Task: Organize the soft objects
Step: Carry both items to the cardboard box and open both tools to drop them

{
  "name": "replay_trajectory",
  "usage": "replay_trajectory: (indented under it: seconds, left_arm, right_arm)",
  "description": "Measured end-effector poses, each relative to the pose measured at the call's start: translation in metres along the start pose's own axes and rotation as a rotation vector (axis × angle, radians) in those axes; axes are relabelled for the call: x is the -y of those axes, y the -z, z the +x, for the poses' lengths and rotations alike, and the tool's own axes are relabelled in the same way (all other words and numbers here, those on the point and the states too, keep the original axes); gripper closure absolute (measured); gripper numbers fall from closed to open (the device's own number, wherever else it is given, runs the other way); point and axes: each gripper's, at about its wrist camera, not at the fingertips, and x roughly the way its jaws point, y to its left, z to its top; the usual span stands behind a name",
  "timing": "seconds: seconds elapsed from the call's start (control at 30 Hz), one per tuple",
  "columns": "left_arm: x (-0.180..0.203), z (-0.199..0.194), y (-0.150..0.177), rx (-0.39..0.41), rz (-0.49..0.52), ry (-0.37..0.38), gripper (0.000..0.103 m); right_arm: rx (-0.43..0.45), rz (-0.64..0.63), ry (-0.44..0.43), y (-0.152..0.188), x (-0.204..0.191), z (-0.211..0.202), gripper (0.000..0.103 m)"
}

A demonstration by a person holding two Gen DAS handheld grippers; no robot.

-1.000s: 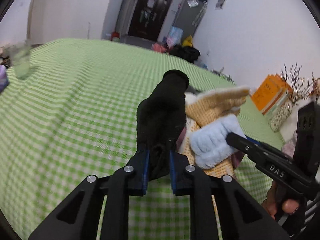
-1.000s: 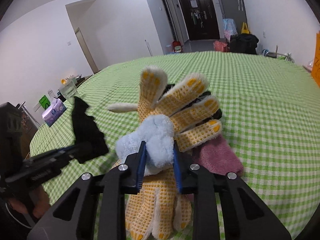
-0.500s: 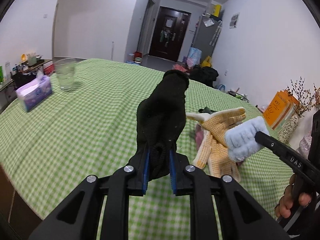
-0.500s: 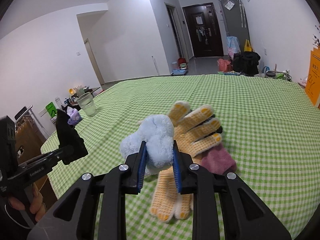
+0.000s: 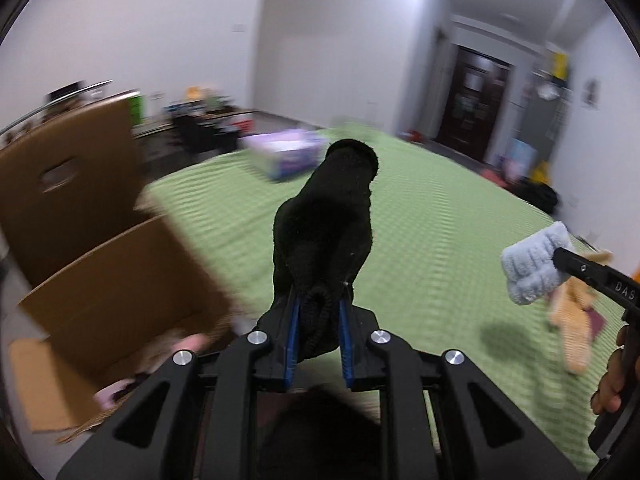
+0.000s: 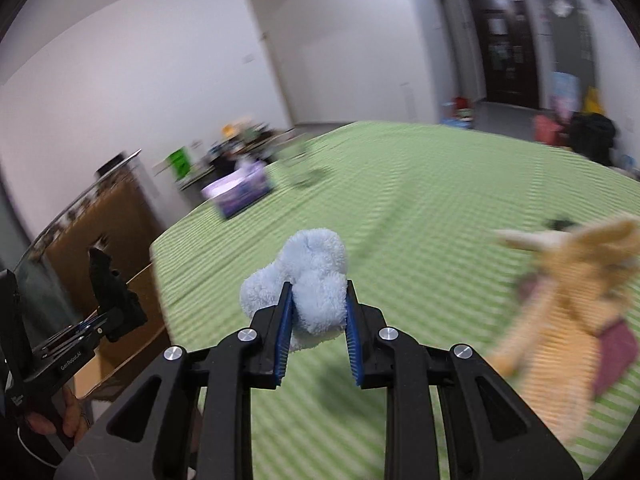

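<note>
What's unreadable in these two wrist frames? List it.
- Brown cardboard box, left wrist view: motion blur, and the contents are only pink smears; the frame edge cuts off its left side.
- Yellow knitted gloves and maroon cloth, right wrist view: blurred, so how many pieces there are is unclear.
- Purple tissue box: print too blurred to read.
- Black sock in the left gripper: lower end hidden behind the fingers.

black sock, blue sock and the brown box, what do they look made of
Black sock: likely knitted fabric, matte, with fine surface fuzz and a rolled cuff. Blue sock: plush, fleecy fabric, going by its fluffy pile. Box: most likely cardboard, plain matte brown, with thin flat flaps and a cut hand slot, though blurred.
</note>
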Motion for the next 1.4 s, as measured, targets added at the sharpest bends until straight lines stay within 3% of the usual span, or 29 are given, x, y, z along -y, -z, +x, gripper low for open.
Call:
replay_trajectory:
  seconds: [0.1, 0.37, 0.53, 0.7, 1.1, 1.27, 1.4]
  left_arm:
    - [-0.047, -0.006, 0.006, 0.012, -0.058, -0.136, 0.089]
    - [-0.165, -0.018, 0.030, -0.023, -0.242, -0.406, 0.088]
    - [-0.219, -0.024, 0.041, -0.045, -0.310, -0.527, 0.088]
    - [-0.242, -0.024, 0.042, -0.057, -0.346, -0.540, 0.088]
    - [-0.240, 0.002, 0.050, -0.113, -0.346, -0.497, 0.088]
    - [-0.245, 0.028, 0.063, -0.226, -0.337, -0.453, 0.087]
    - [-0.257, 0.049, 0.075, -0.345, -0.398, -0.408, 0.084]
  right_arm:
    - [-0.049, -0.068, -0.073, -0.009, -0.041, 0.035, 0.079]
    - [-0.177, -0.238, -0.289, -0.011, -0.165, 0.122, 0.079]
    - [-0.267, -0.331, -0.423, 0.002, -0.242, 0.155, 0.079]
    - [-0.292, -0.404, -0.447, 0.005, -0.278, 0.167, 0.079]
    - [-0.354, -0.461, -0.384, 0.018, -0.293, 0.200, 0.078]
    - [-0.394, -0.583, -0.293, 0.036, -0.314, 0.222, 0.078]
    - [-0.453, -0.704, -0.218, 0.058, -0.330, 0.243, 0.077]
